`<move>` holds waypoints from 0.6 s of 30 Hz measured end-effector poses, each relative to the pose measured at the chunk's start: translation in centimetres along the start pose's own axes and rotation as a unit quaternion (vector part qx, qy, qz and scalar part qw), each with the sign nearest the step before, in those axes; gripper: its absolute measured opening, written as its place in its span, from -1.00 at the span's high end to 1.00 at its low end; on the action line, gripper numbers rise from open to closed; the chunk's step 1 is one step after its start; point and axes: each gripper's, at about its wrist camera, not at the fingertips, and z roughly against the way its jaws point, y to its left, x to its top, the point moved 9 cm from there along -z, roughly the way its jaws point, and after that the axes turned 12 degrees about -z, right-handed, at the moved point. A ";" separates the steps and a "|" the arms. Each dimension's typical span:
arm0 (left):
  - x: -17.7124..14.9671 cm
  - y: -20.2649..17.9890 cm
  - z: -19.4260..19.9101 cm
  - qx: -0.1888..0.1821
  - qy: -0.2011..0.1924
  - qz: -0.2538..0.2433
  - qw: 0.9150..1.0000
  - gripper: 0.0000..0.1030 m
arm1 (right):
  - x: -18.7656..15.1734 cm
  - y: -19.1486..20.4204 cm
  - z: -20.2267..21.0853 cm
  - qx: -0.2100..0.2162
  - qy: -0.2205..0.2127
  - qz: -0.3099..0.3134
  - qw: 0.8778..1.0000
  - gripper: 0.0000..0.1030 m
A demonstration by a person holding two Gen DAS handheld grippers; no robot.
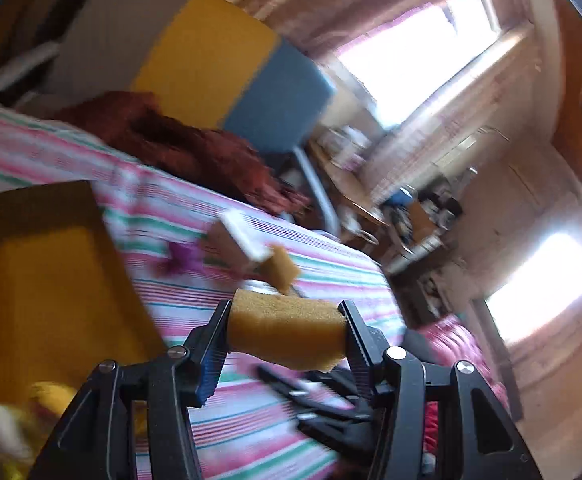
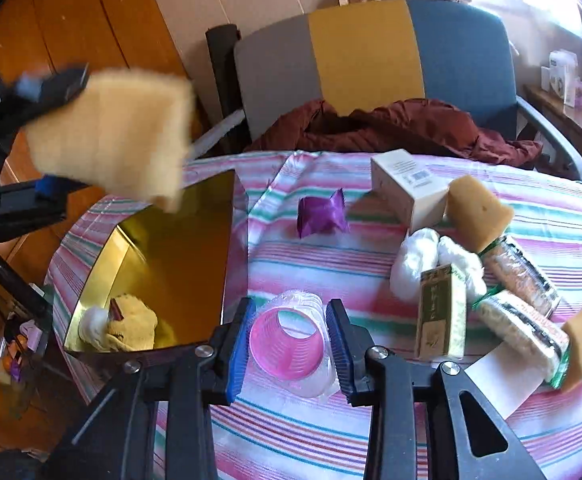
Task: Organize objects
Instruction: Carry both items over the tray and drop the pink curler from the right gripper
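So the counter (image 2: 331,432) is a round one under a striped cloth, with a tri-colour chair (image 2: 371,60) pushed up at the far side and a rust-red jacket (image 2: 391,124) dumped on its seat. Biggest thing on the counter is the yellow bin (image 2: 195,248) at the left edge, open top, already holding a yellow cloth (image 2: 131,328) and a white ball of something, so I'd guess that's where the loose stuff goes.

The left gripper (image 1: 287,332) has its jaws clamped on a tan sponge (image 1: 287,332), lifted up in the air roughly over the bin's side, which looks like a carry toward a drop-in. The picture's blurry there, so exact height over the rim I can't tell.

The right gripper (image 2: 291,344) has a pink hair roller (image 2: 287,344) sitting between its jaws, just about touching the pads, but whether it's actually squeezing or only framing it I can't say.

Room-wise: the middle stripe around the purple wrapper (image 2: 321,212) is pretty free, while the right side is crowded with the cream box (image 2: 407,188), another sponge (image 2: 477,212), jars and white wads, packed close to the counter edge.
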 end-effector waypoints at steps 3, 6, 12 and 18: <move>-0.7 5.0 3.5 0.060 -0.019 0.021 0.998 -0.04 | 0.1 1.1 -0.3 0.001 0.004 0.007 1.000 0.29; -2.1 10.0 7.0 0.126 -0.032 0.038 0.991 -0.04 | 0.7 2.7 -0.6 0.011 0.004 0.009 1.000 0.29; -6.1 16.2 10.9 0.218 -0.023 0.034 0.975 -0.06 | 1.9 8.2 -3.1 0.039 0.025 0.035 0.998 0.29; -10.9 17.7 10.0 0.243 0.038 -0.003 0.969 -0.19 | 3.0 12.2 -9.4 0.044 0.088 0.043 0.994 0.28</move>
